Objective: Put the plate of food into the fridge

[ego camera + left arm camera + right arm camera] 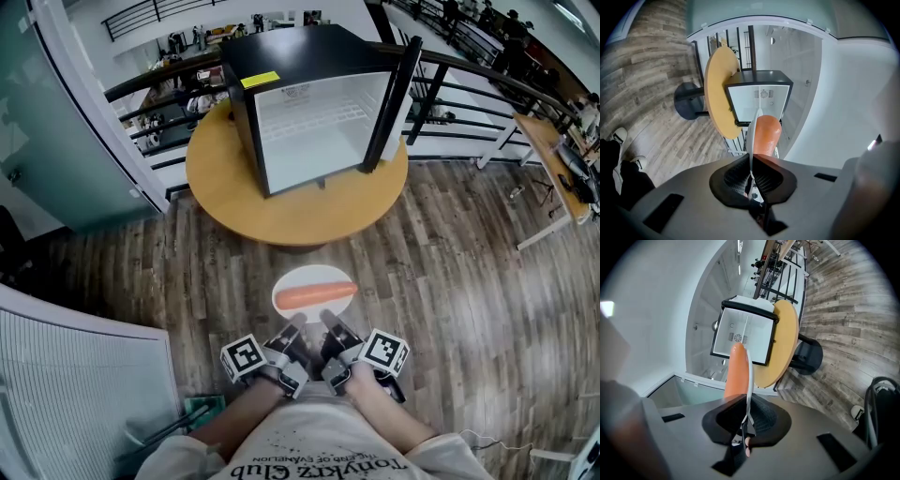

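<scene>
Left gripper (pixel 296 326) and right gripper (pixel 330 321) are each clamped on the near rim of your plate (pixel 314 276). It sits lower centre of frame, above the floor (pixel 450 281), well apart from the fridge (pixel 291 52) at upper centre. Carry it level with both hands matched, so the sausage (pixel 316 294) cannot roll, and pass clear of the open door (pixel 394 103). Count: two grippers, one plate, one sausage, one fridge, one tabletop (pixel 281 211).

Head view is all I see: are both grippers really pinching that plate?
Observer: Yes. In its own view the left gripper is shut on the plate's rim, seen edge-on.
Operator: And the right one?
Observer: The right gripper is shut on the rim too, with the sausage on the plate just ahead of it.
Operator: What holds the table up?
Observer: One black round base, shown in both gripper views.
</scene>
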The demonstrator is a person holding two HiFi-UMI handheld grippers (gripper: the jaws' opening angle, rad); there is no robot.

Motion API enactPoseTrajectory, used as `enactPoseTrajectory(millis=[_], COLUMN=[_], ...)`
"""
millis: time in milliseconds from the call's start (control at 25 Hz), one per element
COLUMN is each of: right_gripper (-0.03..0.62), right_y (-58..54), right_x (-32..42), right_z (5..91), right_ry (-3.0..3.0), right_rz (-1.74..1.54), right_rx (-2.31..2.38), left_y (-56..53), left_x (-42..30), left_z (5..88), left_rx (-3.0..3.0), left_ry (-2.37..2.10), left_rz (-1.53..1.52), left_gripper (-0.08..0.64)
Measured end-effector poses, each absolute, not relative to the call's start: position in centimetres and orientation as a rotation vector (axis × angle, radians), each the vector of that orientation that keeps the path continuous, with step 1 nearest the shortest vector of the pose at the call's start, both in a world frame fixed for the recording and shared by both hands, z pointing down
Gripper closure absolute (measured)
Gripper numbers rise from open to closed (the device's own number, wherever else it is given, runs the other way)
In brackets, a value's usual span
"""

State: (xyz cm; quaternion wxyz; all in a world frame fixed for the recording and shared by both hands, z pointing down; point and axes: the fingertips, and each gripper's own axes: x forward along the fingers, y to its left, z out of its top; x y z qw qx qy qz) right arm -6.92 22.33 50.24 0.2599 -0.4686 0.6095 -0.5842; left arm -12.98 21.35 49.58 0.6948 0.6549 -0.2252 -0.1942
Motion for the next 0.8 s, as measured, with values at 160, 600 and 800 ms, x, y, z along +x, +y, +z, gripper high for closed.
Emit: enactPoseTrajectory(millis=[160, 600, 800], right_gripper=[0.552, 0.552, 0.552], right_y=[22.3, 18.3, 13.4], right_x=[-7.8, -5.6, -3.0], right_z=[50.4, 51.7, 51.7], right_ry=[1.627, 1.649, 1.66], right_rz=[-1.583, -1.575, -1.597], right_rx=[-1.285, -1.283, -1.241], left_y=[21.2, 17.3, 12.8], left_x=[-13.8, -11.8, -9.1], left_z=[49.6, 50.8, 51.2], left_rx=[1.456, 1.433, 1.434], left_ry=[-0.479, -0.49, -0.526], left_rz=[-0.432, -0.429, -0.444], left_gripper=[0.528, 0.528, 0.528])
